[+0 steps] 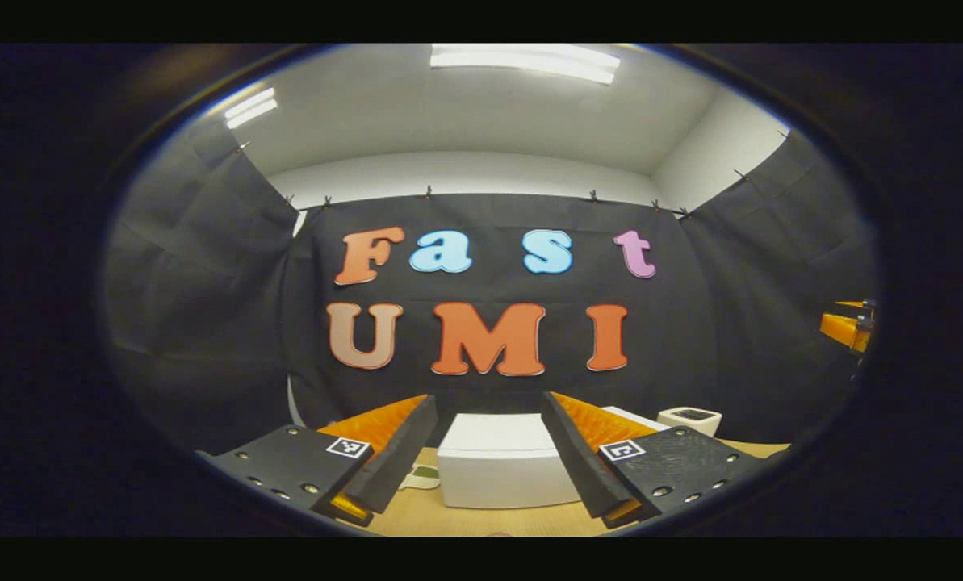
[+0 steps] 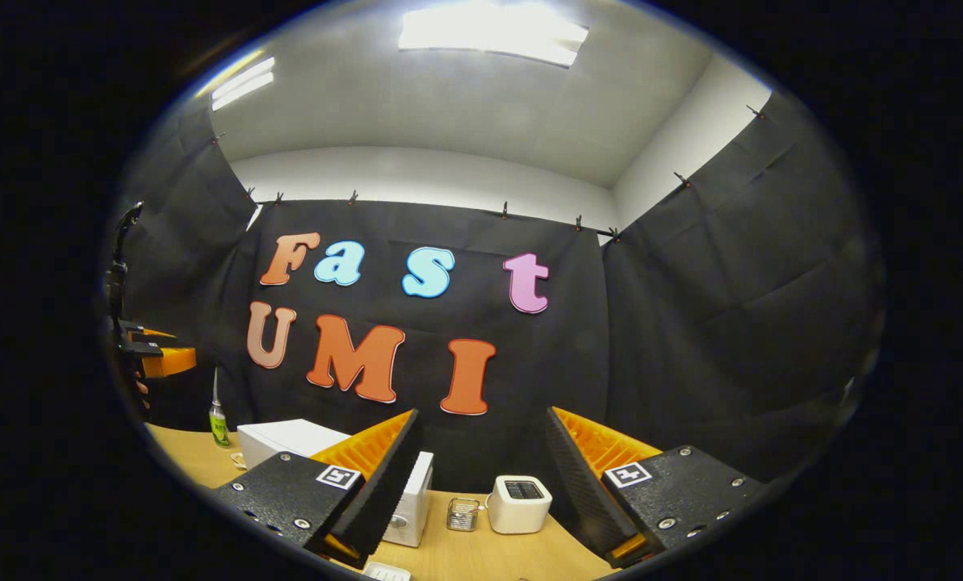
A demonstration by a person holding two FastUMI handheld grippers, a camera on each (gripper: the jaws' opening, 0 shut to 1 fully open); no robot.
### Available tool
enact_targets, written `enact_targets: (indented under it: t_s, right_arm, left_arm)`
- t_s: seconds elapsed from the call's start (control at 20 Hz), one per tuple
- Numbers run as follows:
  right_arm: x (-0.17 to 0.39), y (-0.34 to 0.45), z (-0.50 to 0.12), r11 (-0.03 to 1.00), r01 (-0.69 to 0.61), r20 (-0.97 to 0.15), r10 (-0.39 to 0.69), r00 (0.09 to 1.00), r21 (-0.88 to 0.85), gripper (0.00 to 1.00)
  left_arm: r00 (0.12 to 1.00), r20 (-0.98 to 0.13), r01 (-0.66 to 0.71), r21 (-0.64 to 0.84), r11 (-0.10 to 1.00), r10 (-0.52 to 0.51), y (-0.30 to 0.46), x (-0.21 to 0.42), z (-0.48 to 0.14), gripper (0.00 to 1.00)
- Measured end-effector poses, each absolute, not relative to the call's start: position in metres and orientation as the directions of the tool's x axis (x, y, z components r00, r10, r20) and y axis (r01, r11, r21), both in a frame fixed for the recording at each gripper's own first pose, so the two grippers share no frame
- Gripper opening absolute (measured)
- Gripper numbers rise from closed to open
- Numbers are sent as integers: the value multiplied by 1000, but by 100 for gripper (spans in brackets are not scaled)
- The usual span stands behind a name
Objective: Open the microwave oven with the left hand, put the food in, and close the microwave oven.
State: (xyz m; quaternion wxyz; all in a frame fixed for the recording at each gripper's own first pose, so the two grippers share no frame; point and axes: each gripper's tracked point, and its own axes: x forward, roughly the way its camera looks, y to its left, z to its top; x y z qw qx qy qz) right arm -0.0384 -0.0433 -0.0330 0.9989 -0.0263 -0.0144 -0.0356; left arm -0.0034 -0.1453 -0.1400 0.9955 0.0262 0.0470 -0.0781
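Note:
The white microwave (image 1: 497,472) stands on the wooden table straight ahead of my left gripper (image 1: 489,411), which hangs open above the table with nothing between its fingers. In the right gripper view the microwave (image 2: 287,440) is at the lower left, its front with a round knob (image 2: 407,520) partly hidden behind one finger, so the door's state is unclear. My right gripper (image 2: 483,420) is open too and holds nothing. A small pale and green item (image 1: 424,478) lies on the table left of the microwave, too small to tell what it is.
A small white toaster (image 2: 520,502) and a little wire holder (image 2: 462,514) stand right of the microwave. A green bottle (image 2: 219,424) is at the table's back left. The other gripper (image 1: 848,327) shows at the far right edge, and at the left edge (image 2: 154,355).

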Motion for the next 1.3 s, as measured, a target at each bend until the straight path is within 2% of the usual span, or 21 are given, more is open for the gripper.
enact_targets:
  t_s: [0.45, 0.85, 1.15, 1.3]
  right_arm:
    - [-66, -86, -107, 989, 137, -34, -139, 990, -49, 94]
    - [-79, -102, -191, 983, 161, -136, -172, 976, -91, 94]
    - [-84, -102, -239, 988, 154, -220, -150, 964, 0, 94]
    - [-87, -111, -255, 985, 169, -244, -159, 957, 22, 94]
  left_arm:
    - [947, -187, 257, -39, 966, -260, -245, 0, -245, 87]
    - [913, -310, 268, -41, 963, -267, -308, 15, -340, 87]
    - [877, -398, 287, -14, 958, -268, -343, 28, -407, 89]
    - [862, -441, 281, 4, 960, -250, -351, 34, -440, 80]
